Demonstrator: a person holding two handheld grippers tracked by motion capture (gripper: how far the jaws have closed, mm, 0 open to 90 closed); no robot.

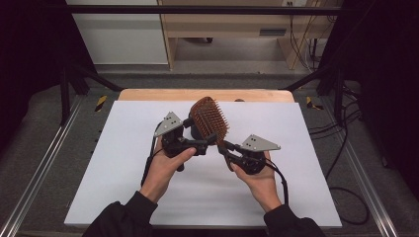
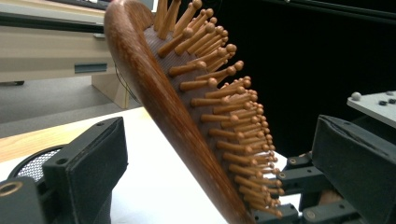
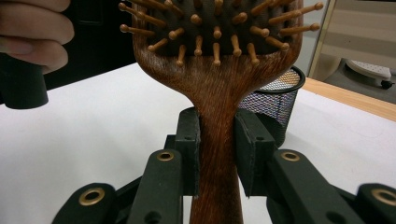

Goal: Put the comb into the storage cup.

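We hold the brown wooden paddle hairbrush point(image 1: 209, 118) upright above the white table's point(image 1: 123, 197) far-centre, right gripper point(image 3: 218, 154) pinching its handle so bristles face us, left gripper point(image 1: 196, 134) spread beside the head, black mesh cup point(image 3: 275, 105) behind.

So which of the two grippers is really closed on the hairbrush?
The right gripper: its jaws clamp the hairbrush by the handle. The left gripper stands open, jaws apart either side of the brush head.
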